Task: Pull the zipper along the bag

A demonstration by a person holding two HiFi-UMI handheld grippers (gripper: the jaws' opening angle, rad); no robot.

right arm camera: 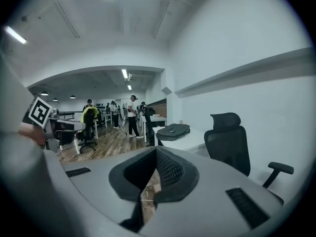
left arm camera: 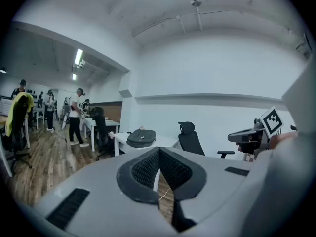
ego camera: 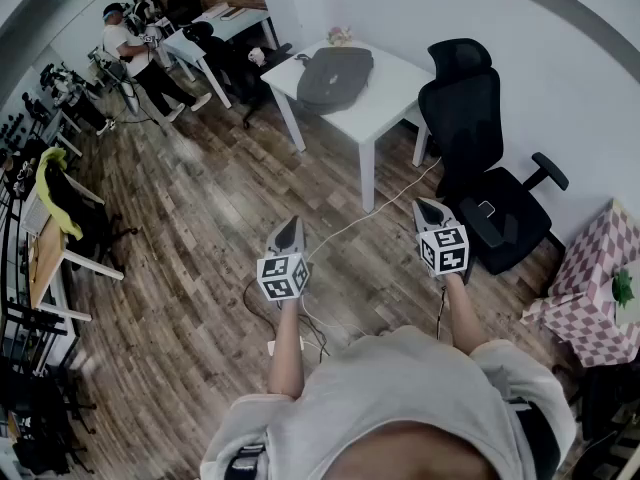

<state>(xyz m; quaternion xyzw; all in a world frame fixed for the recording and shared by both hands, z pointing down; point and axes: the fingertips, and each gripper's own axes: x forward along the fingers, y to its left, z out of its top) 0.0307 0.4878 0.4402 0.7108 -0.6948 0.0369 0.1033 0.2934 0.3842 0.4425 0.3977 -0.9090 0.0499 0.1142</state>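
bag [ego camera: 335, 76] lies flat on the white table [ego camera: 385, 108], well apart from the left gripper [ego camera: 290, 226] and right gripper [ego camera: 429, 209], both pressed together, empty.

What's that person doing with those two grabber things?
A person holds a left gripper and a right gripper out in front, both shut and empty. The dark bag lies on the white table across the floor, next to a black chair. Neither gripper has reached the bag, so nothing is being pulled yet.
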